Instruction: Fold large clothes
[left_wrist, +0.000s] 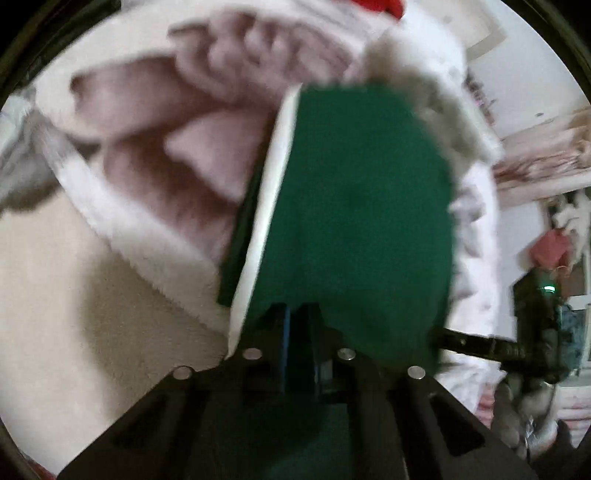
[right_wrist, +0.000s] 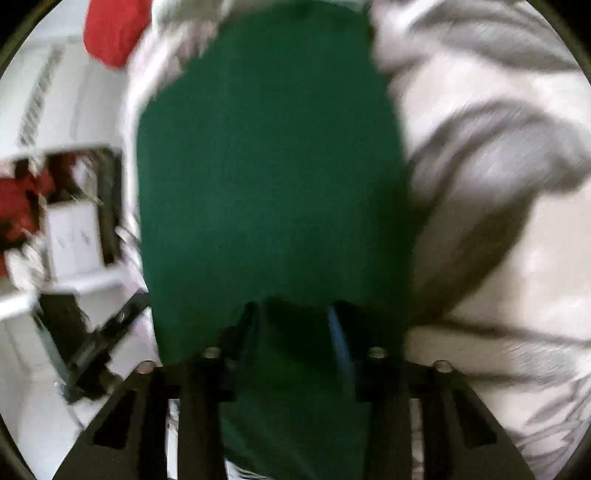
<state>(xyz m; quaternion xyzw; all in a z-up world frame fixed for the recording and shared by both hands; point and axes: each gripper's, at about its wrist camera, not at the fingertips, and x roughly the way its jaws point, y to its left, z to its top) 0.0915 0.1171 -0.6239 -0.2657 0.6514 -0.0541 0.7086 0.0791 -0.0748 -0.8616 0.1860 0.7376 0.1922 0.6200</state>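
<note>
A dark green garment with a white band along its edge fills the middle of the left wrist view and hangs in front of the camera. My left gripper is shut on the green cloth. In the right wrist view the same green garment covers the centre, and my right gripper is shut on it. Both views are blurred by motion, and the fingertips are hidden by cloth.
A pinkish fluffy blanket with white trim lies at left on a beige surface. Grey-and-white bedding lies at right. The other gripper's handle shows at right. Red cloth and shelves are at left.
</note>
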